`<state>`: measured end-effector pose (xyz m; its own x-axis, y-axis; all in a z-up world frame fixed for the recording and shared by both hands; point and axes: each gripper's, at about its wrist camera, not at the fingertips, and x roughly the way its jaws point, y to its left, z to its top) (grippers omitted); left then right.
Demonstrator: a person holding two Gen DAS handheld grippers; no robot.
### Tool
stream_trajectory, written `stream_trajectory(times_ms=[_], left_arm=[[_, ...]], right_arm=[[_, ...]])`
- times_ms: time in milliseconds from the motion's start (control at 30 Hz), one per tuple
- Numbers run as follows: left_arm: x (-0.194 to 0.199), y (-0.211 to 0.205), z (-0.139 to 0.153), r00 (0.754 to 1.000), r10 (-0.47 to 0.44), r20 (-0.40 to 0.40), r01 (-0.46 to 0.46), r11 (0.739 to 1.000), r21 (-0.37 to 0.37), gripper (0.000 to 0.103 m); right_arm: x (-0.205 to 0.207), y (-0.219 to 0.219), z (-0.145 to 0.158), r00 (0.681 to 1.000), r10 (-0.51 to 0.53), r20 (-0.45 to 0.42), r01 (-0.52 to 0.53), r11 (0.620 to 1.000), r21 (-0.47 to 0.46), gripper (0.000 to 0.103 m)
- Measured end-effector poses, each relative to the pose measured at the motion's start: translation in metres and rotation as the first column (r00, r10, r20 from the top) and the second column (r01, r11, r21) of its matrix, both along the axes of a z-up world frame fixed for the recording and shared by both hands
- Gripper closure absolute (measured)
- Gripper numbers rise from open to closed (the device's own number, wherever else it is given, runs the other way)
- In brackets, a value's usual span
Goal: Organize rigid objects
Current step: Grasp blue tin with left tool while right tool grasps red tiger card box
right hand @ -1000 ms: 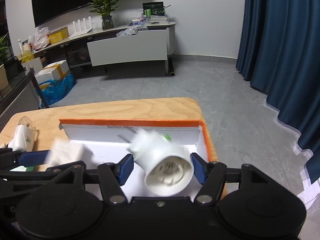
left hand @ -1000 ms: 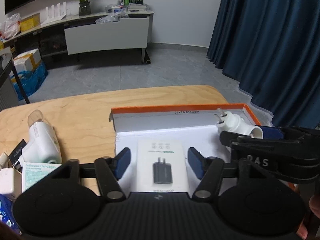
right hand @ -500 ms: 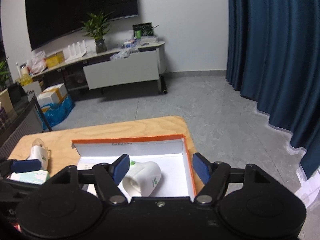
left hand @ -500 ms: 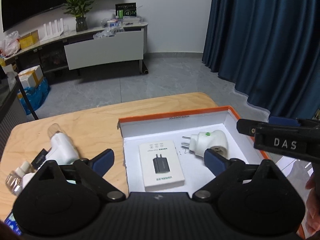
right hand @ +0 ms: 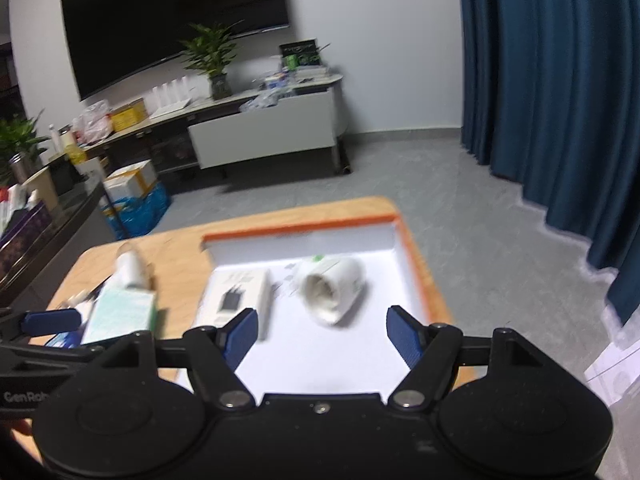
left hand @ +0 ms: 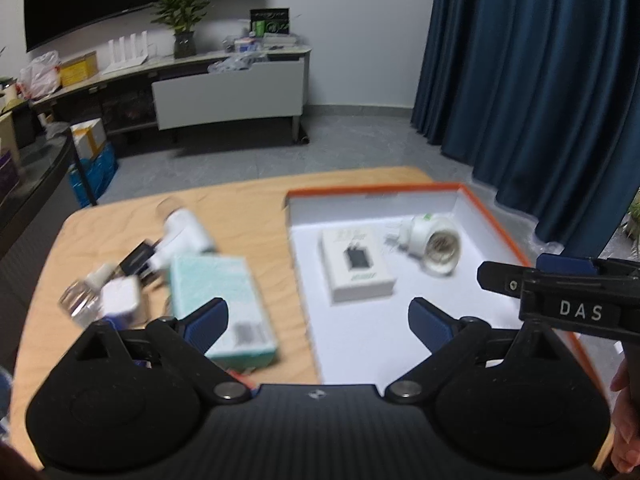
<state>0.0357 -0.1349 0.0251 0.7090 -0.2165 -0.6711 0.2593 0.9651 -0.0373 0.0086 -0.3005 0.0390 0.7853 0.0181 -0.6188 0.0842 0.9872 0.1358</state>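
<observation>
Both grippers hang above the near side of the orange-rimmed box (left hand: pixel 500 224), which sits on the right part of the wooden table (left hand: pixel 248 208). The left gripper (left hand: pixel 318 320) has its blue pads spread wide with nothing between them, poised over the box's left wall. The right gripper (right hand: pixel 318 334) is opening its jaws as we watch, and they too are empty, with only the box's white floor showing between the pads. Inside the box, the white charger box (left hand: pixel 356 266) lies flat toward the left wall, printed face up. Just to its right lies the white plug adapter (left hand: pixel 434 238), tipped on its side, its round socket facing the cameras and its pins toward the back wall; the two sit near each other, apart. Left of the box, out on the bare table, a teal bandage carton (left hand: pixel 222 300) lies closest. Beyond it are a white bottle with a clear cap (left hand: pixel 182 228), and a blurred cluster of small items at the far left.
</observation>
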Motion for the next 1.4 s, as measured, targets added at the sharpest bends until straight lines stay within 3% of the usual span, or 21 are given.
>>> stream_trajectory(times_ms=[233, 367, 533, 700, 933, 1200, 1400], left_arm=[[-0.021, 0.044, -0.009, 0.998, 0.056, -0.008, -0.056, 0.997, -0.044, 0.003], [-0.032, 0.084, -0.009, 0.996, 0.089, 0.012, -0.089, 0.996, -0.031, 0.004], [-0.036, 0.134, -0.012, 0.992, 0.123, 0.029, -0.125, 0.991, 0.043, 0.003], [-0.024, 0.169, -0.027, 0.991, 0.133, 0.002, -0.133, 0.986, 0.1, 0.003], [0.001, 0.182, -0.046, 0.997, 0.059, -0.054, -0.054, 0.994, 0.09, 0.004], [0.026, 0.168, -0.068, 0.994, -0.079, -0.07, 0.088, 0.986, 0.142, 0.004], [0.038, 0.165, -0.072, 0.991, -0.117, -0.058, 0.122, 0.987, 0.102, 0.005]], right_arm=[[-0.018, 0.038, -0.013, 0.999, 0.04, -0.031, -0.04, 0.999, 0.004, 0.019], [-0.026, 0.055, -0.016, 0.996, 0.083, -0.043, -0.083, 0.997, 0.009, 0.019], [-0.029, 0.079, -0.026, 0.984, 0.16, -0.08, -0.159, 0.987, 0.014, 0.019], [-0.024, 0.109, -0.042, 0.945, 0.298, -0.131, -0.299, 0.954, 0.015, 0.019], [-0.007, 0.148, -0.059, 0.872, 0.442, -0.212, -0.46, 0.887, -0.041, 0.019], [0.019, 0.156, -0.066, 0.826, 0.502, -0.255, -0.535, 0.841, -0.078, 0.014], [0.023, 0.152, -0.055, 0.817, 0.531, -0.224, -0.557, 0.827, -0.075, 0.013]])
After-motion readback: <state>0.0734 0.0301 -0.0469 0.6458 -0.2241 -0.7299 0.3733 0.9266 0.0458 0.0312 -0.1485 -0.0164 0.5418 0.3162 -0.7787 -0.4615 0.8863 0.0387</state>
